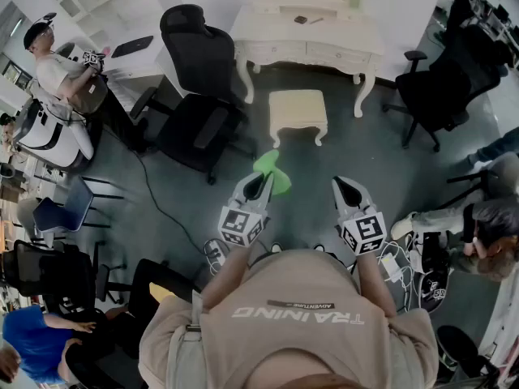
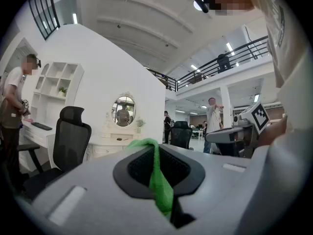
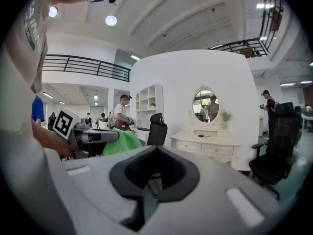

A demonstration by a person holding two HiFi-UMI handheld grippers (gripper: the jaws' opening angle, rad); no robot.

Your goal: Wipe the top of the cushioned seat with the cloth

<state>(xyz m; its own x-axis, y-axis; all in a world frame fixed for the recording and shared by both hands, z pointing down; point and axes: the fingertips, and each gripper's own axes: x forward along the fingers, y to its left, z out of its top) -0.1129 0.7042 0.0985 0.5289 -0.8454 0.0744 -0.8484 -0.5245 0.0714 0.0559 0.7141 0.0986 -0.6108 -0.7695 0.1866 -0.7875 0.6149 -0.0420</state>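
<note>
My left tool [image 1: 258, 183] is clamped on the green cloth [image 1: 276, 173], my right tool [image 1: 346, 186] is closed on nothing, and the cushioned seat [image 1: 297, 106] stands at twelve o'clock, well apart, so I judge all the wiping remains.

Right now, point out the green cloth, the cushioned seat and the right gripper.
green cloth [image 1: 274, 173]: head view, its loose bunched end.
cushioned seat [image 1: 297, 108]: head view, middle of its cream top.
right gripper [image 1: 344, 183]: head view, tip where its jaws meet.
</note>
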